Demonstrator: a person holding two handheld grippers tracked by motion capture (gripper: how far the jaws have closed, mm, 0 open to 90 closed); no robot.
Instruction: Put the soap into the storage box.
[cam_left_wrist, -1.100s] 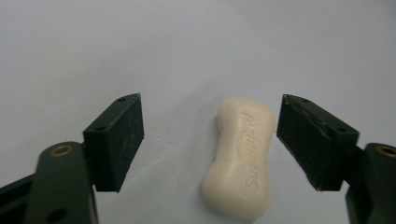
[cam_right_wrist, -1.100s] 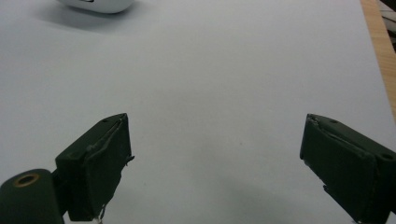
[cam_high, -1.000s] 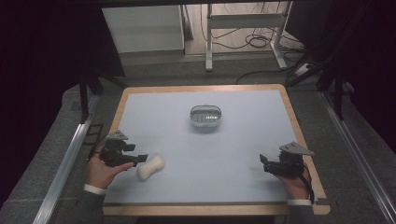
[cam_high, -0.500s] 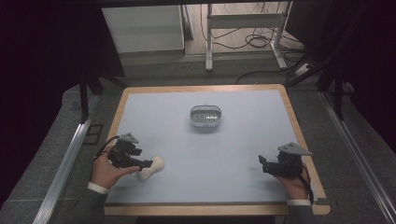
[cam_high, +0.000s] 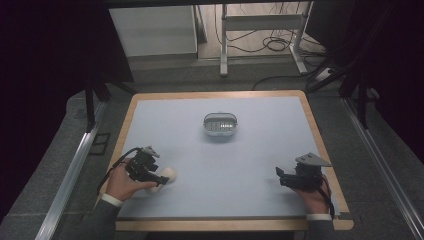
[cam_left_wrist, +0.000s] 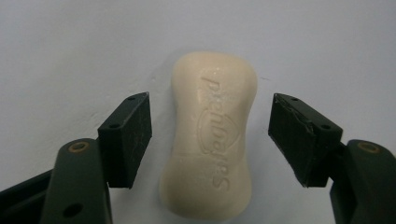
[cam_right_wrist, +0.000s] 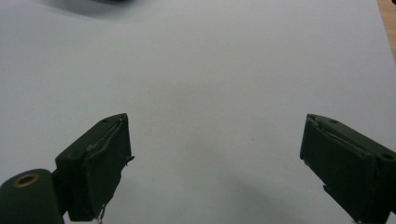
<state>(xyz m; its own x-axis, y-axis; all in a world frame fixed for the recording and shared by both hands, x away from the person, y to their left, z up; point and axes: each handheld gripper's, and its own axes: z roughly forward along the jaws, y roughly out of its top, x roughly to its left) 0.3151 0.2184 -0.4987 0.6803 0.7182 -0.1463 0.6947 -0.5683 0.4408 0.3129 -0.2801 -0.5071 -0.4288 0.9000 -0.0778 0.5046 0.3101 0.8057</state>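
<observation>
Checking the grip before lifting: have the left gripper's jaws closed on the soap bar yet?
No, the left gripper straddles the soap bar with gaps both sides.

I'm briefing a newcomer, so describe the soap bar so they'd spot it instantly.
On the pale blue table, look near its front left, between the open left gripper jaws. The soap bar lies flat: cream, waisted, lettering embossed on top, unlike the grey dish.

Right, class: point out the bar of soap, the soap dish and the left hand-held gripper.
bar of soap (cam_left_wrist: 212, 135), left gripper view, on its embossed top face.
soap dish (cam_high: 220, 125), high view, on its ribbed inside.
left hand-held gripper (cam_left_wrist: 210, 135), left gripper view, midway between its open fingertips.
</observation>
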